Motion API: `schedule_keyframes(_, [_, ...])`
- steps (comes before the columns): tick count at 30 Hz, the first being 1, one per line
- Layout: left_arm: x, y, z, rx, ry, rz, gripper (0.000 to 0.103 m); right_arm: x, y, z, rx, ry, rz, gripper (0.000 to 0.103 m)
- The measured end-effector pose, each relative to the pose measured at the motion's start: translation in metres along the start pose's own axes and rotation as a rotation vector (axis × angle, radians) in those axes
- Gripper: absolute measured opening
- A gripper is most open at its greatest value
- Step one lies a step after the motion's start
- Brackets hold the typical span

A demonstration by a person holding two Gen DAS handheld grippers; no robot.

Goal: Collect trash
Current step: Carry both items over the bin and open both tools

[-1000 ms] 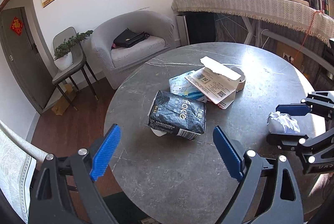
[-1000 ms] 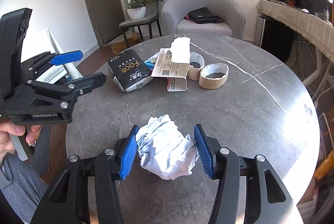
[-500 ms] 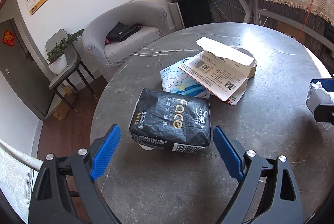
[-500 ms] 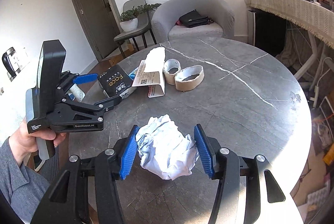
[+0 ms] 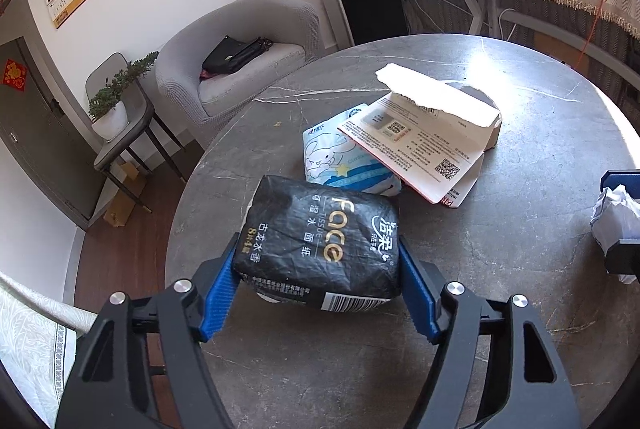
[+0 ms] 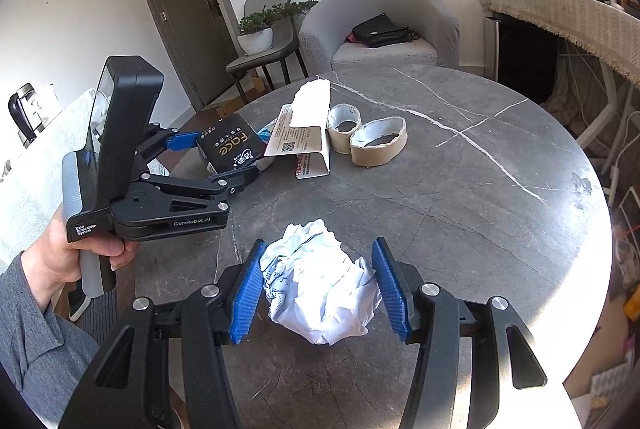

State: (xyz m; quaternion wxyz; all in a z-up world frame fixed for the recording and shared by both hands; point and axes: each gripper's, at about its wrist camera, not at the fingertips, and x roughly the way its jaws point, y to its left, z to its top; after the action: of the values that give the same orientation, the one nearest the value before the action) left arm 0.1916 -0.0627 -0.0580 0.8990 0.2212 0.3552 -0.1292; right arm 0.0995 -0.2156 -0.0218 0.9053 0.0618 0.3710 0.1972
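Grey marble table (image 6: 460, 197) bears tissue pack (image 5: 320, 241), rolls (image 6: 378, 143).

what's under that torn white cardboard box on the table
The torn white cardboard box lies partly on a light blue cartoon tissue pack, covering its right side. Behind it stand two cardboard tape rings. Whatever else is beneath the box is hidden.

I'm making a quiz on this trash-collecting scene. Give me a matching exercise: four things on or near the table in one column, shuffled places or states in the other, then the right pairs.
Things:
1. black tissue pack
2. crumpled white paper
3. cardboard tape cores
4. black bag

Places or states:
A. lying on the grey armchair
B. between the left gripper's jaws, which have just been closing
C. side by side on the table, untouched
D. held in the right gripper

Pairs: 1-B, 2-D, 3-C, 4-A
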Motion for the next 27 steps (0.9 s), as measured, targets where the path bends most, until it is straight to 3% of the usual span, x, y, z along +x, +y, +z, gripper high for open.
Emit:
schedule_keyframes(10, [-0.035, 0.025, -0.001, -0.178, -0.075, -0.078, 0.074, -0.004, 0.016, 0.010, -0.021, -0.016, 0.012, 0.054])
schedule_keyframes(18, [-0.064, 0.056, -0.014, -0.369, -0.121, -0.084, 0.074, -0.003, 0.035, 0.013, -0.059, -0.005, 0.012, 0.054])
schedule_keyframes(27, [-0.077, 0.098, -0.050, -0.539, -0.055, -0.017, 0.074, 0.005, 0.064, 0.021, -0.086, -0.002, 0.038, 0.054])
